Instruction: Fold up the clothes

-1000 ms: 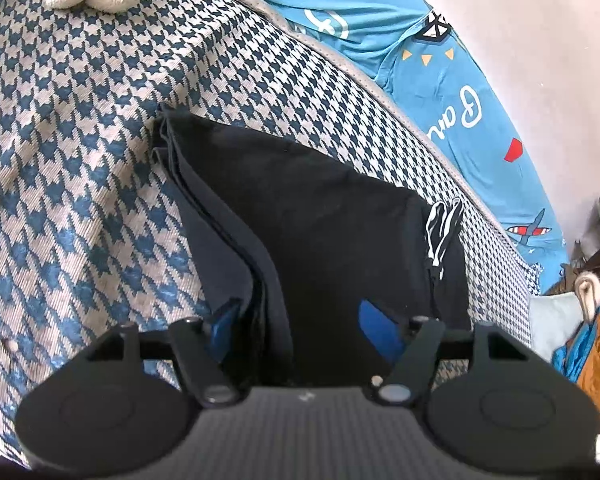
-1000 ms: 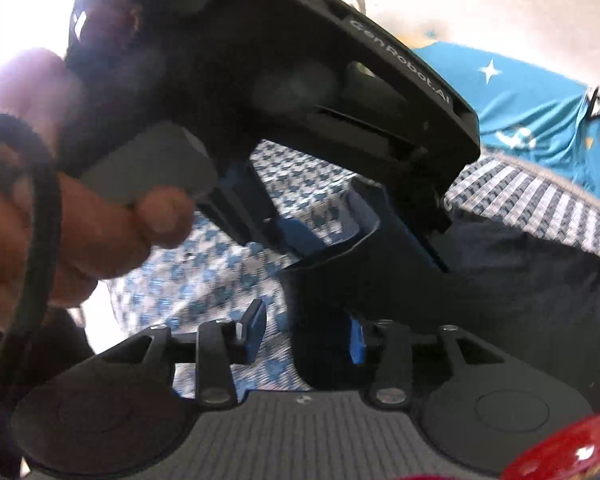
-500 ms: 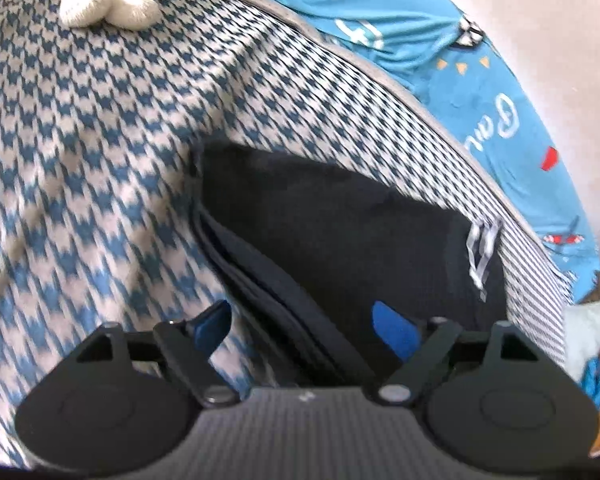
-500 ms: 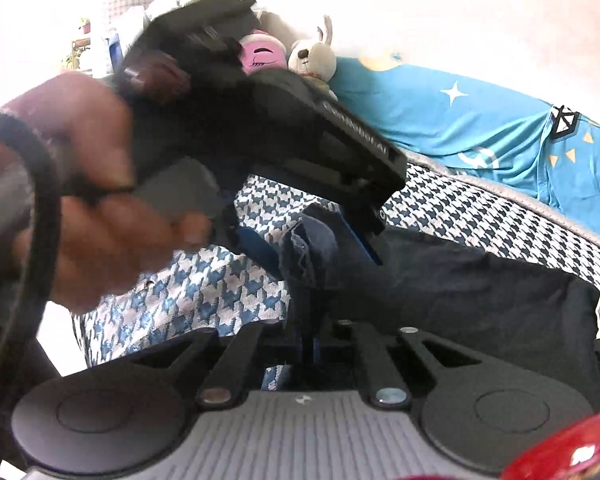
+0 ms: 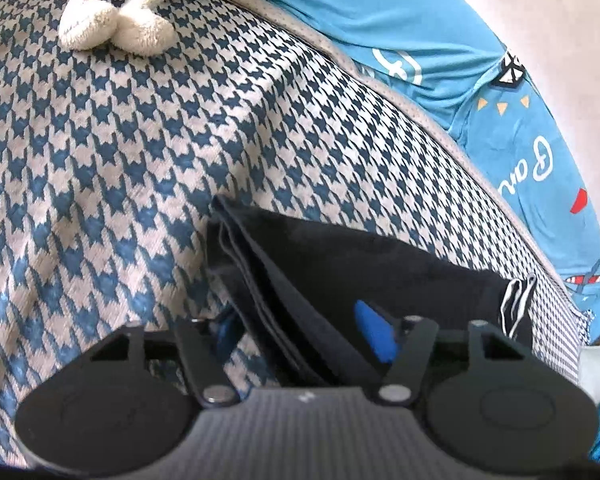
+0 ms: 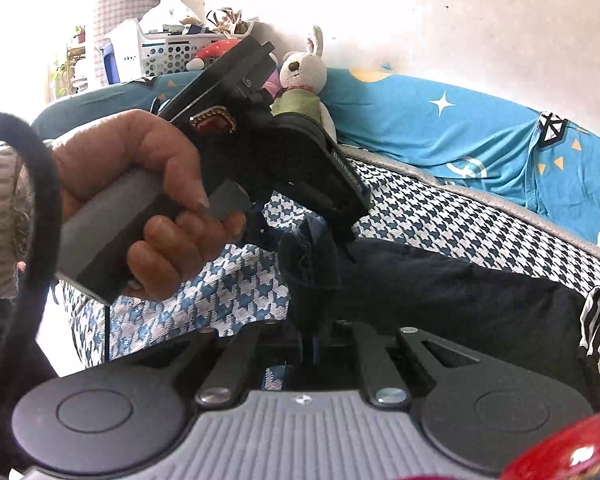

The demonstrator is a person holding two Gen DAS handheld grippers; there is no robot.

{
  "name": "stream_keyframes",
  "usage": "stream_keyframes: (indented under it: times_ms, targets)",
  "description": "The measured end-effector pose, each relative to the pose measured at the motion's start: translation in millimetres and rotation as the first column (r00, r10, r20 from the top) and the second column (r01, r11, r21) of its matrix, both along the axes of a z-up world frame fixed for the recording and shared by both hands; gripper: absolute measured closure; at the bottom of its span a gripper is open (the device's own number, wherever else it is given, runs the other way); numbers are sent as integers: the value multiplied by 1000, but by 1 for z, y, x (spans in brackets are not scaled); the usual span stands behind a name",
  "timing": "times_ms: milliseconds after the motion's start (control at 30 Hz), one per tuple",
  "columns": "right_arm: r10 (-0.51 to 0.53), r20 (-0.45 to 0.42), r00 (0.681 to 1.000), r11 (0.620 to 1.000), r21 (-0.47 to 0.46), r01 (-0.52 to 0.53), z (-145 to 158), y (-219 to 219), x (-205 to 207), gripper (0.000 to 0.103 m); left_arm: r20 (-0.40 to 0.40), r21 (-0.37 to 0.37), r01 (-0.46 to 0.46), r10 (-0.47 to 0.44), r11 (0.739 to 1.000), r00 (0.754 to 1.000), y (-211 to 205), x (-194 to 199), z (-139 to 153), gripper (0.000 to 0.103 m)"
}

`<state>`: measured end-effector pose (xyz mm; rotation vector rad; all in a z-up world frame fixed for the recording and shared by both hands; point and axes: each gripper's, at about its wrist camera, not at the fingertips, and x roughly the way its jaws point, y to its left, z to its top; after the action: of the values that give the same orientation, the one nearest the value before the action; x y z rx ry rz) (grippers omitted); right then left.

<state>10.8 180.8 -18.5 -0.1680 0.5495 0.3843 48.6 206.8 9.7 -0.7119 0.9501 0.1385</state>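
A folded black garment [image 5: 364,264] lies on the blue-and-white houndstooth bedcover [image 5: 112,168]. Its striped drawstring [image 5: 516,300] shows at the right. My left gripper [image 5: 300,332] is open, its blue-padded fingers astride the garment's near folded edge. In the right wrist view the left gripper is held in a hand [image 6: 148,200] over the garment's [image 6: 440,292] left corner. My right gripper [image 6: 310,350] is shut on the garment's near edge, with a bunch of cloth standing up just beyond its fingers.
A cream plush rabbit [image 5: 124,16] lies at the far end of the bed; it also shows in the right wrist view [image 6: 304,80]. A bright blue printed sheet [image 5: 480,92] runs along the wall. A white laundry basket [image 6: 168,48] stands beyond the bed.
My right gripper has closed on the garment's edge. My left gripper has pulled back and tilted, so the garment sits lower and more to the right in its view.
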Motion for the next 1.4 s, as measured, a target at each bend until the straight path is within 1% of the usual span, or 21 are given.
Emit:
stream_keyframes:
  times_ms: [33, 67, 100, 133, 200, 233, 367, 467, 633, 733, 833, 933, 1067, 1167, 1233, 1300, 1333, 1400]
  targets:
    - [1, 4, 1000, 1000, -6, -1, 0, 0, -2, 96, 0, 8, -9, 9, 1000, 1000, 0, 0, 0, 59]
    - [0, 8, 1000, 1000, -10, 0, 2, 0, -4, 96, 3, 15, -16, 16, 1000, 1000, 1, -1, -1, 70]
    - [0, 12, 1000, 1000, -15, 0, 3, -1, -6, 96, 7, 21, -19, 19, 1000, 1000, 1, -2, -1, 76]
    - [-4, 17, 1000, 1000, -17, 5, 2, -3, -4, 96, 12, 24, -21, 21, 999, 1000, 0, -2, -1, 86]
    - [-16, 28, 999, 1000, -22, 17, 3, -7, -4, 96, 37, 36, -23, 22, 999, 999, -3, -3, 1, 90]
    - [-25, 37, 999, 999, -25, 26, 4, -10, -2, 96, 56, 50, -25, 22, 998, 998, -7, -5, 3, 95]
    - [-65, 95, 993, 996, -55, 70, 13, -21, -11, 96, 150, 76, -32, 20, 997, 989, -24, -6, 19, 95]
    - [-118, 106, 987, 991, -48, 124, 18, -38, -16, 96, 197, 104, -11, -10, 995, 980, -45, 0, 28, 95]
    - [-221, 143, 965, 973, -38, 229, 26, -71, -25, 96, 258, 94, 33, -57, 995, 964, -86, 14, 37, 95]
    - [-282, 147, 948, 958, -17, 287, 31, -91, -31, 96, 287, 108, 74, -102, 991, 952, -115, 28, 48, 95]
    - [-340, 151, 928, 939, -3, 345, 37, -110, -37, 96, 309, 137, 121, -159, 983, 938, -147, 42, 61, 95]
    - [-396, 143, 907, 917, 11, 398, 39, -127, -38, 96, 312, 163, 169, -213, 972, 926, -175, 59, 72, 95]
    - [-468, 125, 875, 883, 23, 469, 40, -148, -39, 96, 307, 158, 218, -258, 963, 916, -205, 79, 79, 95]
    - [-531, 84, 843, 847, 37, 530, 37, -164, -37, 96, 297, 172, 254, -296, 952, 908, -223, 93, 82, 95]
    - [-584, 13, 812, 811, 65, 582, 32, -177, -33, 96, 286, 181, 280, -322, 943, 902, -235, 102, 79, 95]
    - [-631, -81, 771, 764, 107, 637, 26, -192, -27, 96, 277, 176, 316, -355, 932, 893, -244, 110, 73, 94]
    - [-647, -126, 752, 741, 129, 659, 23, -200, -24, 95, 272, 171, 335, -372, 926, 888, -248, 114, 70, 91]
    - [-673, -203, 711, 691, 169, 702, 17, -213, -20, 91, 272, 170, 352, -387, 920, 881, -254, 117, 65, 67]
